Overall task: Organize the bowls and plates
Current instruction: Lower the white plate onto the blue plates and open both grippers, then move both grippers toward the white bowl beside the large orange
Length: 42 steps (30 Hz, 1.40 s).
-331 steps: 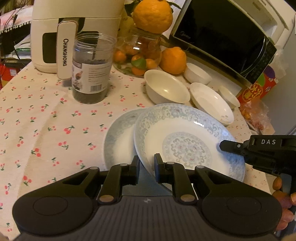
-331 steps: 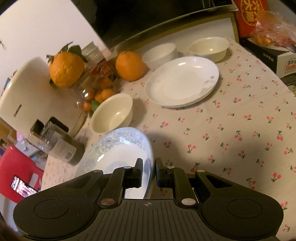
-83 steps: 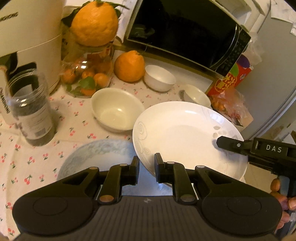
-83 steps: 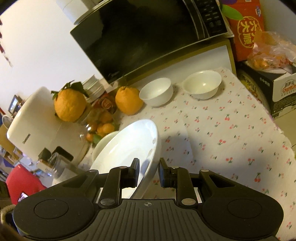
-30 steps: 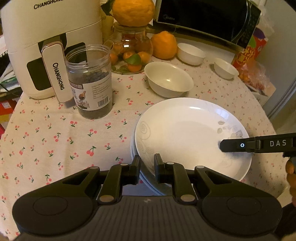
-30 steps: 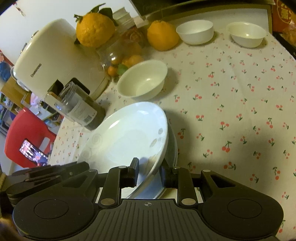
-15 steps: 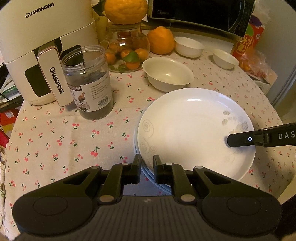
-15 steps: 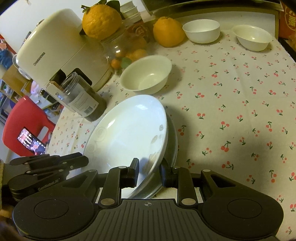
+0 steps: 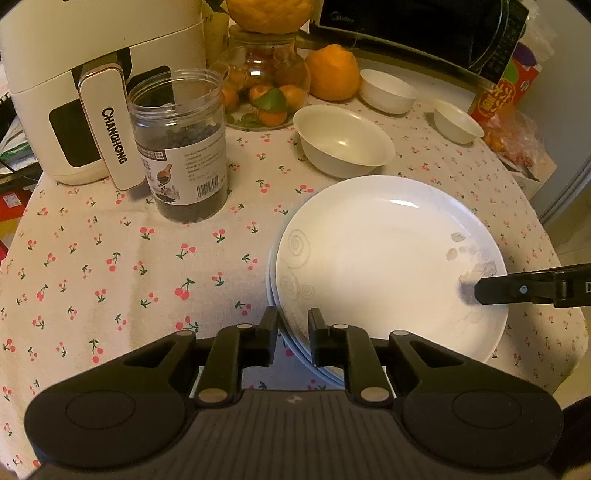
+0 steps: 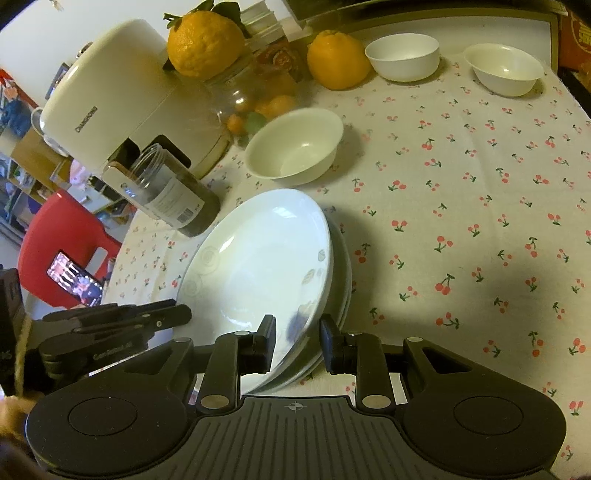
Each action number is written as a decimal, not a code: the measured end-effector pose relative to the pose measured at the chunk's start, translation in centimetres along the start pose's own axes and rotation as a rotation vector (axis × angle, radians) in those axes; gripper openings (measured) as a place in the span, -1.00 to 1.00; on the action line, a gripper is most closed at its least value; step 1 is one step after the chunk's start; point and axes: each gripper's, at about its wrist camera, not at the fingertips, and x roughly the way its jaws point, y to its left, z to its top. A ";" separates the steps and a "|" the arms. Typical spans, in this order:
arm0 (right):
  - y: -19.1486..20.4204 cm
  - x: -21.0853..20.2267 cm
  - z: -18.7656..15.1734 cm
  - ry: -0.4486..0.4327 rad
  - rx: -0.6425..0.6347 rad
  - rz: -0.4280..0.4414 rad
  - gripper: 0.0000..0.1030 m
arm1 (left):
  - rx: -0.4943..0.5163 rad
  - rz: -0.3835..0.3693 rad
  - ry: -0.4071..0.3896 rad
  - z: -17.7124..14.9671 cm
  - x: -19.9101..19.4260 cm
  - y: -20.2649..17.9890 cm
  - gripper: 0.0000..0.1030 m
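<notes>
Plate stacking, near completion of the plate stage. The white plate [image 9: 388,258] lies on top of a stack of plates [image 10: 341,258] at lower centre of both views, on the cherry-print bench [image 9: 110,258]; the rims of the plates beneath it show at the stack's lower left edge in the left wrist view and at its right edge in the right wrist view.

The left tongs [image 9: 292,328] are clamped on the near rim of the white plate, at lower centre of the left wrist view. The right tongs [image 10: 297,338] straddle the opposite rim; their jaws have just been opening, the rim lies between them, and a gap shows beside the right-hand pad, so this grip appears released.

Done, as judged: the plates are gathered into one pile. Left: three bowls stand apart. The large bowl [image 9: 345,138] sits just above the stack, and two small bowls [image 9: 388,90] [image 9: 458,122] sit at upper right near the microwave [image 9: 424,29]. They presumably remain to be nested.

An air fryer [image 9: 85,92], a clear jar [image 9: 181,147] and oranges [image 9: 332,72] occupy the upper left and top centre.
</notes>
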 end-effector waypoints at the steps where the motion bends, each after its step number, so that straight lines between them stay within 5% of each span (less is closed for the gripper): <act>1: 0.0 -0.1 0.0 0.002 -0.002 -0.005 -0.43 | 0.001 0.001 0.000 0.0 0.0 0.0 -0.71; 12: -1.1 -0.9 -0.1 -0.010 0.011 -0.003 -0.28 | -0.028 -0.013 0.011 0.4 0.1 0.1 -0.58; 19: -2.0 -1.2 0.4 -0.028 0.045 -0.010 0.18 | -0.052 -0.016 0.031 1.0 0.5 -0.4 -0.30; 26: -2.5 -1.5 1.2 -0.054 0.072 -0.029 0.66 | -0.077 -0.009 0.033 2.1 0.9 -1.2 0.20; 35: -3.0 -2.8 2.7 -0.131 0.088 -0.080 0.81 | -0.083 0.015 -0.058 4.4 0.1 -2.8 0.65; 42: -3.3 -4.2 4.2 -0.214 0.081 -0.132 0.82 | -0.097 0.026 -0.110 6.5 0.3 -4.6 0.81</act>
